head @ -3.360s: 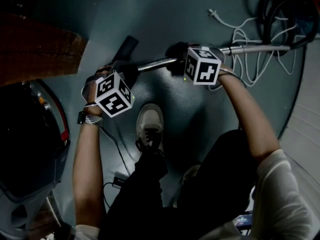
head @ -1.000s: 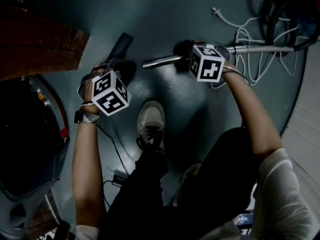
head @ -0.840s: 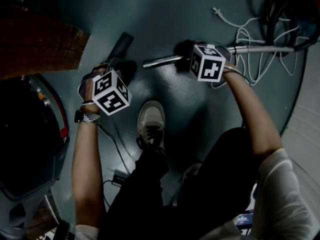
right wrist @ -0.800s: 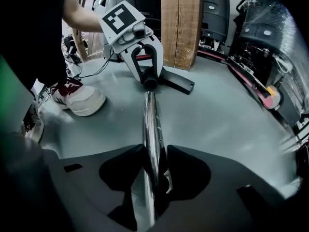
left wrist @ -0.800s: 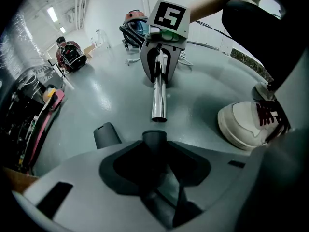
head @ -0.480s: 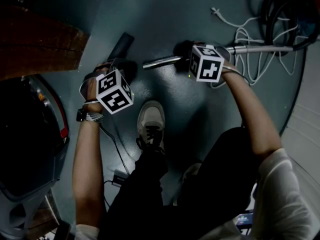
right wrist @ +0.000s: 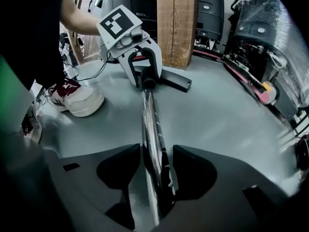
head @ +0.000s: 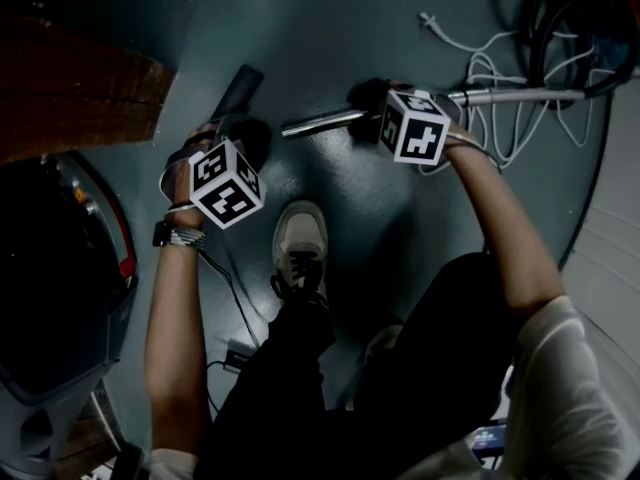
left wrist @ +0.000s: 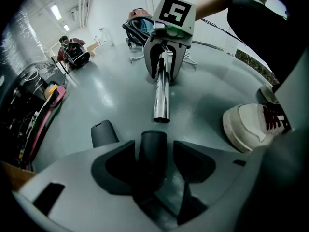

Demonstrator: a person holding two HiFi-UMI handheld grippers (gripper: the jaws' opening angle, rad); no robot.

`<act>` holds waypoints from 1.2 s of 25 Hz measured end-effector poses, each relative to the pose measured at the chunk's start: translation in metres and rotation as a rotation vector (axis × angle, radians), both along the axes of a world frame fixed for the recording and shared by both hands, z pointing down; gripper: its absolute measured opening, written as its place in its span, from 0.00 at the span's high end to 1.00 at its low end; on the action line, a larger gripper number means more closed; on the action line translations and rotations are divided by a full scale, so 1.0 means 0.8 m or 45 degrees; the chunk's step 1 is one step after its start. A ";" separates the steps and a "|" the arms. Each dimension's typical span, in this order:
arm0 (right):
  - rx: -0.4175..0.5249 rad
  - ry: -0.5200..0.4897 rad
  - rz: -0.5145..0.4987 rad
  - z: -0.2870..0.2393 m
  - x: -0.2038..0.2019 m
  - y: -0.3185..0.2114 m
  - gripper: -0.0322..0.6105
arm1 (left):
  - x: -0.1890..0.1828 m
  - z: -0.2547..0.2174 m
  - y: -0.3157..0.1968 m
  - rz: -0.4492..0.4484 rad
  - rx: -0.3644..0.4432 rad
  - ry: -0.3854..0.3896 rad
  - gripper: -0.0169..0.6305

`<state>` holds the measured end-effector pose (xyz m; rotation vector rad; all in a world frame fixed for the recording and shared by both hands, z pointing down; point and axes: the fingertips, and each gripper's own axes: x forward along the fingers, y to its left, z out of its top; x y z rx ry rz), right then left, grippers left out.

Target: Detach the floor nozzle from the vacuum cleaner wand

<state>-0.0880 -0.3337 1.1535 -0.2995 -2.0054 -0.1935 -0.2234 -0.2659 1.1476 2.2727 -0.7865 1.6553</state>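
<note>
The black floor nozzle [head: 241, 88] lies on the grey floor, separate from the chrome wand [head: 318, 122], with a gap between the wand's open end [left wrist: 161, 103] and the nozzle's neck [left wrist: 152, 140]. My left gripper [head: 240, 134] straddles that neck. Its jaws have just been opening and stand open, with gaps on both sides of the neck. My right gripper [head: 366, 104] straddles the wand [right wrist: 150, 129]. Its jaws have also just been opening and stand off the tube on each side. Each gripper view shows the other gripper: the right one [left wrist: 164, 64] and the left one [right wrist: 145, 79].
A white shoe [head: 300, 240] is planted between the two hands. White cable [head: 490, 73] and a black hose coil [head: 570, 18] lie at the far right by the wand's other end. A large dark machine [head: 50, 298] stands at left, and a wooden block [head: 70, 88] beyond it.
In the earliest frame the wand was joined to the nozzle neck; now they lie apart with a gap. Over the last second both hands have stayed almost still.
</note>
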 end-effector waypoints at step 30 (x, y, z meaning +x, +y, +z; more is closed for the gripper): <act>0.207 -0.804 0.594 -0.224 -0.014 -0.101 0.89 | 0.003 -0.174 -0.113 -0.566 0.654 0.533 0.97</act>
